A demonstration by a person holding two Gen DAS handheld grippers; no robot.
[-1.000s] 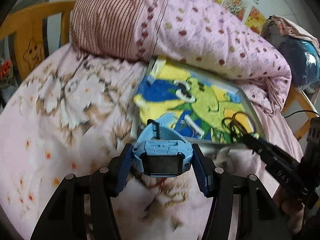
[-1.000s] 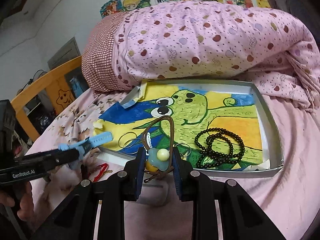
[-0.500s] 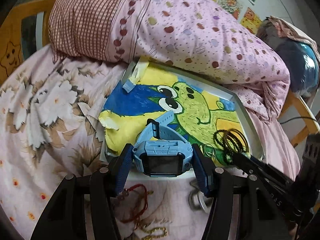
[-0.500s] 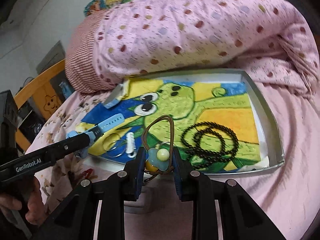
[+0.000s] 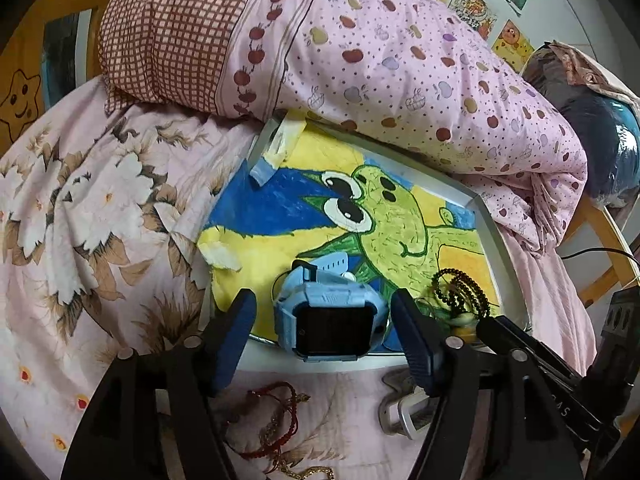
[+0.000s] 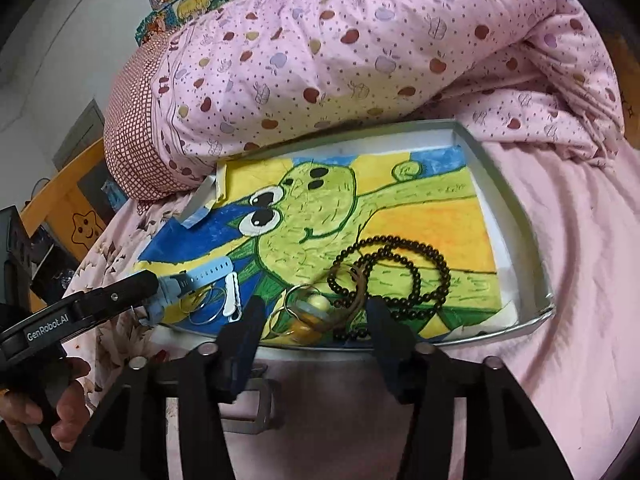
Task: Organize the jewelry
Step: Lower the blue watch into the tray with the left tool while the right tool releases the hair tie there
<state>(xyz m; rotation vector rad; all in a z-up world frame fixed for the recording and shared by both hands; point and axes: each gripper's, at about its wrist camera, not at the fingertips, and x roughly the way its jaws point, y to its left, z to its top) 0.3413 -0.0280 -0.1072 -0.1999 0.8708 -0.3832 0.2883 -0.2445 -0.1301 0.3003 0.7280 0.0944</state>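
A silver tray (image 5: 493, 236) lined with a frog drawing lies on the bed. A light blue smartwatch (image 5: 330, 316) rests at its near edge, between the wide-apart fingers of my left gripper (image 5: 322, 302), which is open. In the right wrist view a brown cord pendant with a cream bead (image 6: 316, 305) lies in the tray (image 6: 510, 204), and my right gripper (image 6: 317, 309) stands open around it. Beside it sits a black bead bracelet (image 6: 400, 272). Thin wire hoops (image 6: 204, 309) and a white clip (image 6: 232, 293) lie near the watch strap (image 6: 210, 271).
A red cord bracelet (image 5: 276, 412), a gold chain (image 5: 308, 473) and a silver buckle (image 5: 404, 414) lie on the sheet in front of the tray. A rolled pink quilt (image 5: 400, 60) and a checked pillow (image 5: 160, 32) press against the tray's far side. A hand (image 6: 60, 412) holds the left gripper.
Both grippers moved forward to the tray's near edge and opened. The watch and the cord pendant, held before, now rest on the tray.
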